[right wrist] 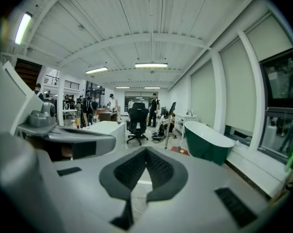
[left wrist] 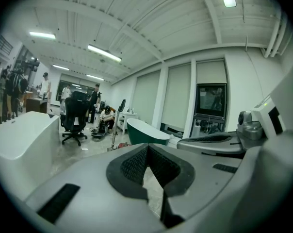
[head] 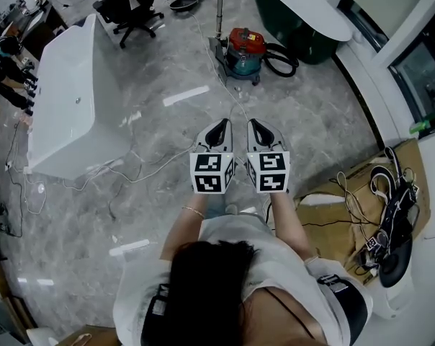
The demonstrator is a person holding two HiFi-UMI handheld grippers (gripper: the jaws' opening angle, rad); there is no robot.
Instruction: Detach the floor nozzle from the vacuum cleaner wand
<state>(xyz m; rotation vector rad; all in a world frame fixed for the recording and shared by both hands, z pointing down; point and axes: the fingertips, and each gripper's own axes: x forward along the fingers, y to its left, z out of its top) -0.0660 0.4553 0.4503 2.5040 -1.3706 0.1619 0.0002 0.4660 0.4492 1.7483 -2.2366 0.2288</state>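
**Grey jaws shut, nothing held — vacuum well ahead**

Your left gripper has its jaws closed tip to tip. Nothing sits between its black ribbed pads; only floor shows through the gap behind the tips. Your right gripper reads the same, with jaws together and empty.

You hold the two side by side, just apart. Both point forward and a little down, with the marker cubes facing up toward your head. Neither gripper touches anything.

The task item is well apart from both, straight ahead on the grey marble floor. The wand stands upright. The floor nozzle is at its foot, resting on the floor just left of the vacuum canister, which has a red top and a teal body. From here the joint between nozzle and wand is too small to make out. A black hose loops at the canister's right.

Further out:
- A white bathtub sits at your left.
- A dark green bathtub lies beyond the vacuum.
- A black office chair stands at the far left.
- White cables trail across the floor between the white tub and your grippers.
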